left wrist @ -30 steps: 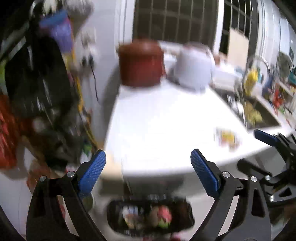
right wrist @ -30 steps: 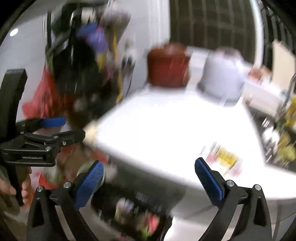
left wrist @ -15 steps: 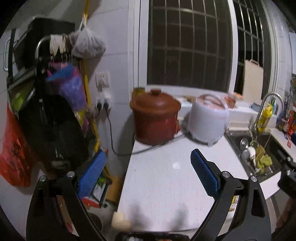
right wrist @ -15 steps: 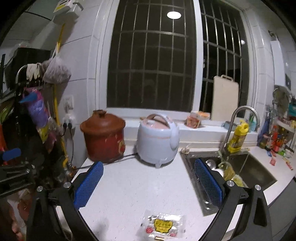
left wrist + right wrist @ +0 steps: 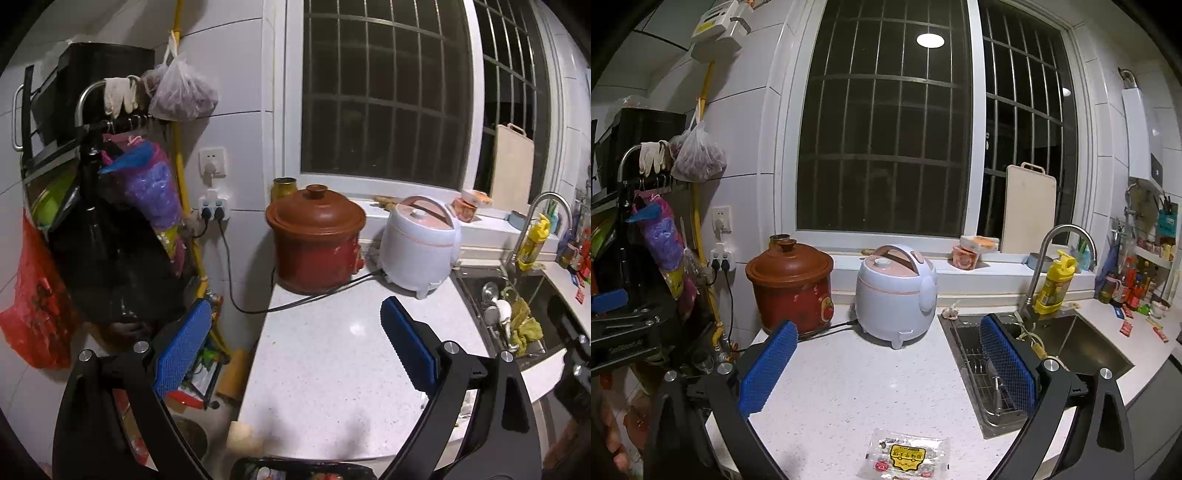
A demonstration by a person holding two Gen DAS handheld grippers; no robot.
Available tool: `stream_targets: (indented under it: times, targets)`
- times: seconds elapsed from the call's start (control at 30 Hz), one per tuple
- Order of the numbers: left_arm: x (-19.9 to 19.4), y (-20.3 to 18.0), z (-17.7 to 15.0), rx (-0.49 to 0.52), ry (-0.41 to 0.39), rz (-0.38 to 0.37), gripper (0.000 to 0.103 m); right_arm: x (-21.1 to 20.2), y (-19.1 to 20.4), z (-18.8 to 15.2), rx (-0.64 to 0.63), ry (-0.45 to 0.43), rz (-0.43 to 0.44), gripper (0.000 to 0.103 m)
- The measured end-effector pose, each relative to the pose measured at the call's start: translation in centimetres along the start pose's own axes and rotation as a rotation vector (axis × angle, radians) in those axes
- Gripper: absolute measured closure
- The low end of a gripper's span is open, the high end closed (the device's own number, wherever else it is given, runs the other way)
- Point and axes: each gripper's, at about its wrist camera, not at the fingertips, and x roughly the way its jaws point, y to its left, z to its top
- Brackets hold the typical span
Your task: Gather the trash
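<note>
Counting from my feeds, I see one snack wrapper [image 5: 908, 456] flat at the counter's [image 5: 849, 387] near edge, two cookers at its back edge: a brown clay pot [image 5: 792, 286] and a white rice cooker [image 5: 895, 291]. My right gripper [image 5: 886, 373] and left gripper [image 5: 295, 350] are both spread wide, holding nothing. A dark tray [image 5: 295, 470], cut off below, perhaps holds scraps.

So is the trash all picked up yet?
Not yet. Nothing looks collected so far: the clear snack wrapper lies on the white counter, untouched. Both tongs, left and right, are open and empty, with the right above the wrapper. Left to do: grab it and bin it.
</note>
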Motion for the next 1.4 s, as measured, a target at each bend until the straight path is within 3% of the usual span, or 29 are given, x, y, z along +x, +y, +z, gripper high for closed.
stream_targets:
  times: [0.63, 1.4]
  targets:
    - [-1.0, -0.6, 0.6, 0.023, -0.042, 0.01, 0.013, 0.5, 0.1, 0.1, 0.01, 0.02, 0.009, 0.005]
    - [-1.0, -0.4, 0.4, 0.028, -0.031, 0.019, 0.013, 0.9, 0.0, 0.0, 0.02, 0.038, 0.027, 0.005]
